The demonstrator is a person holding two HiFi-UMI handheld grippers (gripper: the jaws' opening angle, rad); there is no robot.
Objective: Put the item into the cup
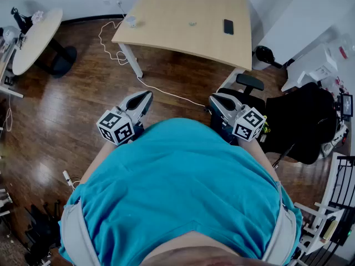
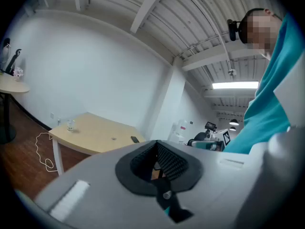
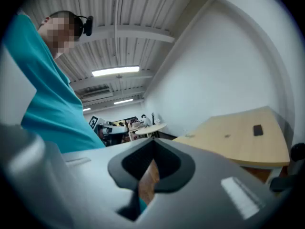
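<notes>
Far ahead stands a light wooden table (image 1: 183,35). On it are a small clear cup (image 1: 131,21) near its left corner, a tiny item (image 1: 192,24) at mid-table and a dark phone (image 1: 228,26). I hold both grippers close to my teal shirt, well short of the table. My left gripper (image 1: 145,96) is shut with nothing in it, and my right gripper (image 1: 215,100) also looks shut and empty. In the left gripper view the cup (image 2: 70,124) and item (image 2: 113,138) show beyond the shut left gripper (image 2: 157,166). The right gripper (image 3: 147,175) points toward the same table (image 3: 238,142).
A white cable (image 1: 166,93) trails across the wooden floor from the table leg. A round table (image 1: 36,37) stands at the far left. A black office chair (image 1: 299,121) and a small black stool (image 1: 249,83) are at the right, with a white rack (image 1: 333,215) at the lower right.
</notes>
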